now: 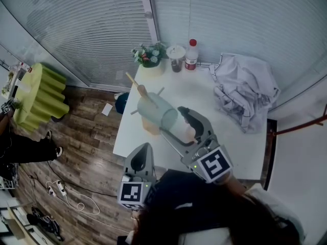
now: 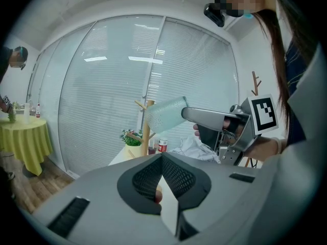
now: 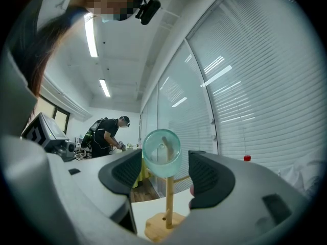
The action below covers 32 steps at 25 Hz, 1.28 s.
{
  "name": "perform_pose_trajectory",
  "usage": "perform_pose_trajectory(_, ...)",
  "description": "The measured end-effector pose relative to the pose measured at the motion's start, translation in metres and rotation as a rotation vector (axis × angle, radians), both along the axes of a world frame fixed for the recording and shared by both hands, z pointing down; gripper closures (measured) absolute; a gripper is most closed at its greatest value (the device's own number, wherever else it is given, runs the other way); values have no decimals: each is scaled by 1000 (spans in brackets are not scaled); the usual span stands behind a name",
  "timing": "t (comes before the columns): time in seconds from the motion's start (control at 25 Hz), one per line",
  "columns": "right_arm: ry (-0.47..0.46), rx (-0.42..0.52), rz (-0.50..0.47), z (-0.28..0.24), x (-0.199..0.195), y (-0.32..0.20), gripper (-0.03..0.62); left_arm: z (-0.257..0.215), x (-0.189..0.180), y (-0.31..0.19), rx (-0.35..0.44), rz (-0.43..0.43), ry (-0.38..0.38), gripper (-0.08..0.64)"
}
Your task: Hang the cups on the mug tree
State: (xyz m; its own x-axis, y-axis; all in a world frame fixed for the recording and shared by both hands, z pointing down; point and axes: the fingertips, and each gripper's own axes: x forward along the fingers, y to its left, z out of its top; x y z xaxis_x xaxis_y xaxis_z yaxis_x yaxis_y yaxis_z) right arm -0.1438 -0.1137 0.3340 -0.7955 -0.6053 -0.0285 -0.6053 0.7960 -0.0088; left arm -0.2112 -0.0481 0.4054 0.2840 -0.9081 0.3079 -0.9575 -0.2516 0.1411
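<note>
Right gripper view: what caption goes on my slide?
Open right gripper around a green cup hung on the mug tree.

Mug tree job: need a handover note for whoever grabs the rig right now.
Left gripper: fingers together, empty, held off the table's near edge.
Right gripper: fingers apart on either side of the green cup, not pressing it.
Mug tree stands on the white table; the cup lies on its side over an upper peg.
Done: this cup looks hung.
Left: back the right gripper off without knocking the cup, then check that it stays put.
</note>
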Motion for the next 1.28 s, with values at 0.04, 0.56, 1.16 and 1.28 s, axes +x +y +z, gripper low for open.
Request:
perform_pose_trajectory(0.04,1,-2,0,1,1,1,302,0,1,1,0,-3,1,561)
perform_pose_trajectory(0.56,13,11,-2,-2,20,20,327,-1,19,23,4,-6,10,561)
perform_pose_trajectory(1.16,29,-8,-20,-2,48,48,441,-2,55,48,10,-5,37,561)
perform_pose_trajectory(1.28,41,-18,-36,1,55,55,459,-1,63,54,9,-13,38,561)
